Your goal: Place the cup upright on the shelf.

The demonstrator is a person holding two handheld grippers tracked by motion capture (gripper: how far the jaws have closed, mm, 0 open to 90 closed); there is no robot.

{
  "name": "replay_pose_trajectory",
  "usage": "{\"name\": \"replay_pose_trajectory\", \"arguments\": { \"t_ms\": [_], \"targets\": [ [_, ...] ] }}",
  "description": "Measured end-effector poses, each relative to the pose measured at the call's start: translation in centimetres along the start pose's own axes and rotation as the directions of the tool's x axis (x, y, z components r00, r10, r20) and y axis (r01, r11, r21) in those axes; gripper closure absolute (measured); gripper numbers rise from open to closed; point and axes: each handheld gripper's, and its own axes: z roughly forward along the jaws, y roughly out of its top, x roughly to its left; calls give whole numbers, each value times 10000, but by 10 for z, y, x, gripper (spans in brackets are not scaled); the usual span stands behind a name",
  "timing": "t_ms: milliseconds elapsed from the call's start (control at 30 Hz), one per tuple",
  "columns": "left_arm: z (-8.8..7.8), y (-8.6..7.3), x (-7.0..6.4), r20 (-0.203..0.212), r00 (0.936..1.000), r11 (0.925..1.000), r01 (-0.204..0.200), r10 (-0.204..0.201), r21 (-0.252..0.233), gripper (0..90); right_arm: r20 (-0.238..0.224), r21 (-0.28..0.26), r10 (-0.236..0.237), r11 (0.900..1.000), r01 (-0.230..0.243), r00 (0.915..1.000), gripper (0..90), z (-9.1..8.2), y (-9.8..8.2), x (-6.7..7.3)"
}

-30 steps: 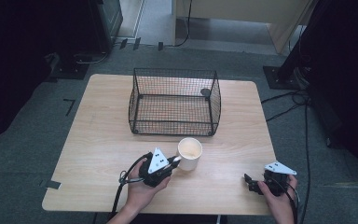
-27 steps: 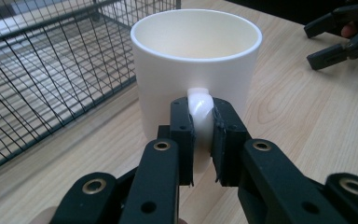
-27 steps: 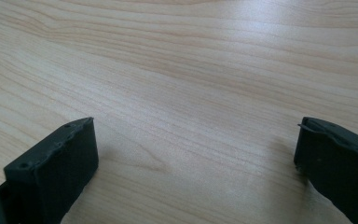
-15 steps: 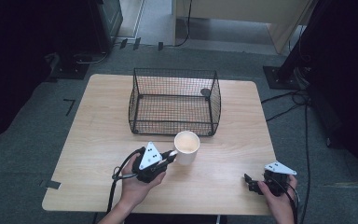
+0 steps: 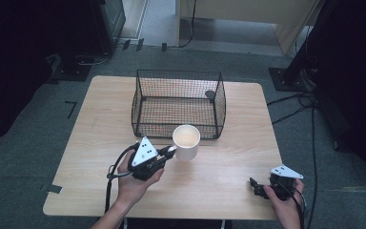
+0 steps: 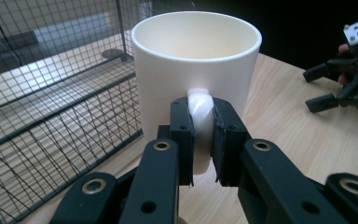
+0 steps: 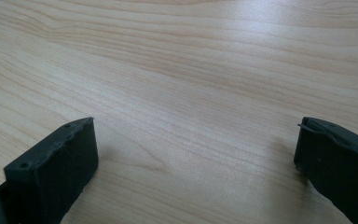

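White mug (image 6: 196, 74) handle pinched by left claw (image 6: 200, 135), right claw (image 7: 196, 158) spread above wooden table (image 7: 191, 70)

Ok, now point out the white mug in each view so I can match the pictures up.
High view: the white mug stands at table centre, just in front of the wire basket, its handle in the left gripper.
Left gripper view: the mug is close up at centre, its handle clamped between the jaws.
Right gripper view: bare wooden table between open jaws.
Shared landmark: the basket, at left in the left gripper view.
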Motion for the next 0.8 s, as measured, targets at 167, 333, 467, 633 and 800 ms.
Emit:
{"name": "replay_pose_trajectory", "arguments": {
  "t_ms": [167, 333, 467, 633, 800],
  "targets": [
    [-4, 9, 5, 30, 10000, 9999, -78, 79, -89, 817, 0, -5, -4, 10000, 4, 10000, 0, 0, 0, 0],
    [-5, 17, 7, 78, 9998, 9998, -161, 162, -93, 817, 1, -6, 13, 10000, -13, 10000, 0, 0, 0, 0],
    [-8, 24, 9, 39, 9999, 9996, -152, 153, -220, 817, -1, -2, 24, 10000, -24, 10000, 0, 0, 0, 0],
    [-10, 33, 15, -115, 9998, 9993, -175, 171, -339, 817, -2, -1, 20, 10000, -20, 10000, 0, 0, 0, 0],
    [-9, 40, 26, -199, 9996, 9978, 185, -198, -635, 817, 0, -1, 22, 10000, -22, 10000, 0, 0, 0, 0]
  ]
}}
